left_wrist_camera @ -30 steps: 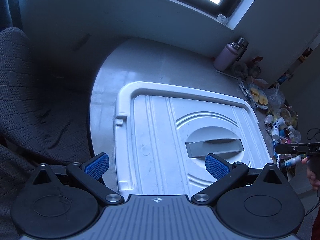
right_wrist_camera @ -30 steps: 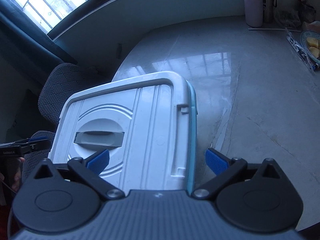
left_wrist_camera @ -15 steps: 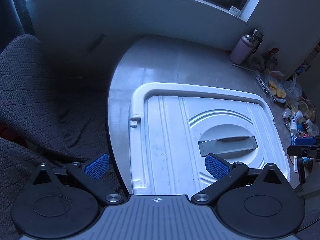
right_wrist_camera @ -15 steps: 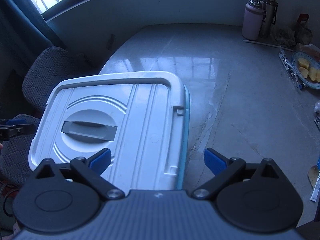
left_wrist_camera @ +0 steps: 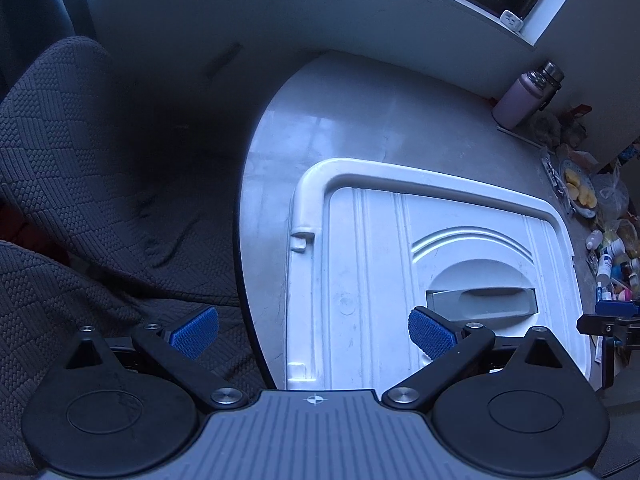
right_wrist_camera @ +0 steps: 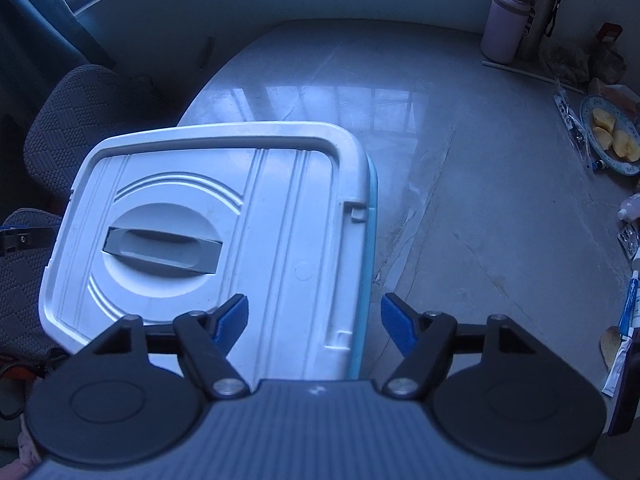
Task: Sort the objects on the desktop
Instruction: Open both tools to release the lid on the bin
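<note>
My left gripper (left_wrist_camera: 314, 334) hangs spread wide over the near left edge of the white storage box lid (left_wrist_camera: 400, 264), touching nothing. My right gripper (right_wrist_camera: 314, 322) is closing, its jaws straddling the lid's right rim (right_wrist_camera: 358, 216) above the pale blue box wall (right_wrist_camera: 370, 240); the pads seem not yet to press it. The grey handle (right_wrist_camera: 164, 248) sits ahead-left.

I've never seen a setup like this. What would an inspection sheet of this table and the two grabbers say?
Surface: pale glossy table, curved edge.
Job's things: white-lidded storage box, lid shut, grey handle flat.
Clutter: bottles, plate of fruit, small tubes at the table's side.
Grippers: left gripper open over the box's edge; right gripper closing astride the box's side edge, pads not touching.
Cables: nothing seen.
Surroundings: dark chair, window.
</note>
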